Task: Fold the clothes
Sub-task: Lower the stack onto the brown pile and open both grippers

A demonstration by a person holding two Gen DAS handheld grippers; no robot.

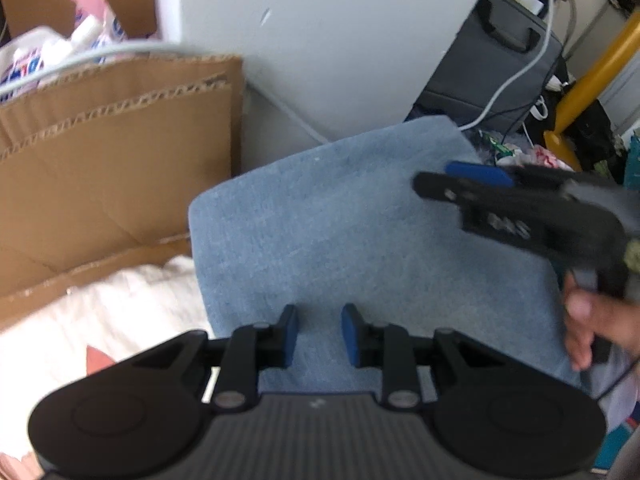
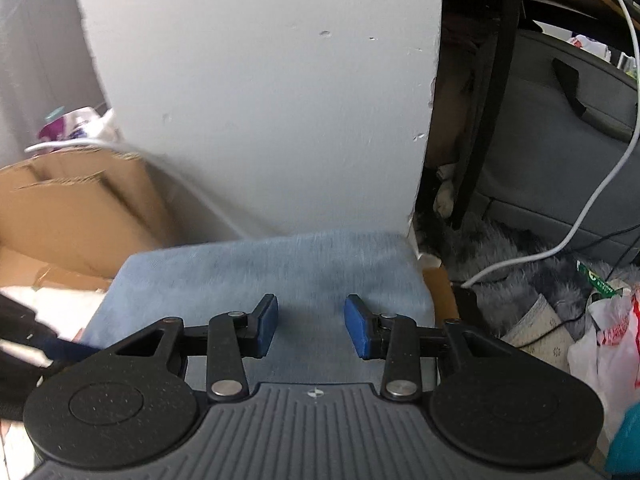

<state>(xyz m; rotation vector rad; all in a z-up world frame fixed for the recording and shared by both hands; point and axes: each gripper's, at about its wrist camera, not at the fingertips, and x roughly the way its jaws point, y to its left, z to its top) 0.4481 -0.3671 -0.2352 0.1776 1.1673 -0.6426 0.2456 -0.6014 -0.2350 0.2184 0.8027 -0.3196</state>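
While I hold both tongs over the clothes:
Blue cloth point(image 1: 360, 240): folded flat into a rectangle, far edge near the white wall point(image 1: 340, 40), cardboard box point(image 1: 100, 152) at its left edge.
Left tongs point(image 1: 319, 334): jaws apart above the cloth's near edge, gripping nothing.
Right tongs point(image 2: 311, 326): jaws apart over the cloth, empty.
White garment point(image 1: 120, 300): crumpled beside the cloth's left edge.
My hand point(image 1: 596, 320): at the cloth's right edge.
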